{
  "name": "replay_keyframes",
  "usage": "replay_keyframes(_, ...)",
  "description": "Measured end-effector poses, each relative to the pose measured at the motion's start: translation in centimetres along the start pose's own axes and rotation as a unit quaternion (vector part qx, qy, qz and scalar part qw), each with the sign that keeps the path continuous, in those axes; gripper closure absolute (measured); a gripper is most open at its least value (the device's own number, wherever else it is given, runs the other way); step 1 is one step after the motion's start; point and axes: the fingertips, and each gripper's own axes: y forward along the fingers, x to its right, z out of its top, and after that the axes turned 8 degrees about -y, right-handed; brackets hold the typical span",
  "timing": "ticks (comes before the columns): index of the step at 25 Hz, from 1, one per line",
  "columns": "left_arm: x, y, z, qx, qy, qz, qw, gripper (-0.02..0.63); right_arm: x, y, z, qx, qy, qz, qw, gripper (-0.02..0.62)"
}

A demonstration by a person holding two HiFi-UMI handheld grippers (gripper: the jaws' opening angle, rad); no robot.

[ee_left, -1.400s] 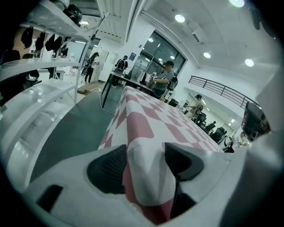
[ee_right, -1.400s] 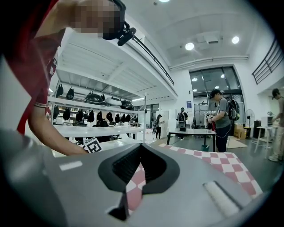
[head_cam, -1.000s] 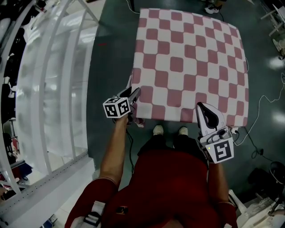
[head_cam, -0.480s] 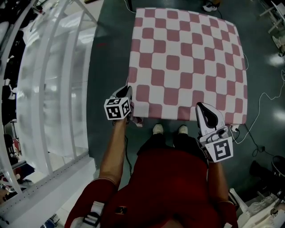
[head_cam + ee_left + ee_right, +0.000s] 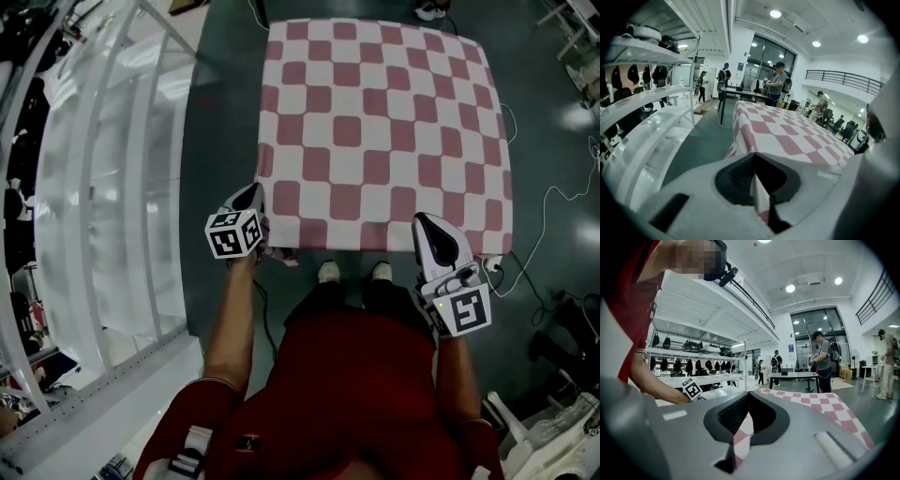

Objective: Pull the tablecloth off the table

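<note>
1. Closing over the last second, the left gripper (image 5: 249, 195) jaws, seen apart around the cloth (image 5: 384, 131) corner earlier, are now pressed together on it. The right gripper (image 5: 427, 230) is clamped as before.
2. A fold of the cloth's near left corner is pinched between the left jaws (image 5: 754, 159). The near right edge is gripped in the shut right jaws (image 5: 749, 399).
3. The red-and-white checked cloth is spread flat over the table, which it hides. Its near edge hangs by the person's shoes (image 5: 330, 272).
4. Only square black-and-white markers are made out, on the cubes (image 5: 234, 234).
</note>
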Motion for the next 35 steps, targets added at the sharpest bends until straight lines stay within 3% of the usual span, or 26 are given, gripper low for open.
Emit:
replay_keyframes(11,6.1,-2.2,2.0,0.039,-0.009,-0.059,0.9974,0.598,4.2,-2.7,-2.8,-0.023,0.023,-0.034,0.999,0.581)
replay_keyframes(16,8.3,-2.7,2.5,0.049,-0.003,-0.072,0.9962,0.598,8.3,-4.6,-6.2,-0.058,0.024,-0.079,0.995,0.581)
replay_keyframes(27,11.5,-4.1,3.5,0.079,0.002,-0.064,0.9948,0.598,20.5,-13.6,-15.6,-0.162,0.068,-0.211,0.962,0.580)
replay_keyframes(35,13.4,-5.1,3.2,0.097,0.008,-0.052,0.9939,0.598,25.7,-17.8,-20.4,-0.214,0.091,-0.247,0.941,0.537)
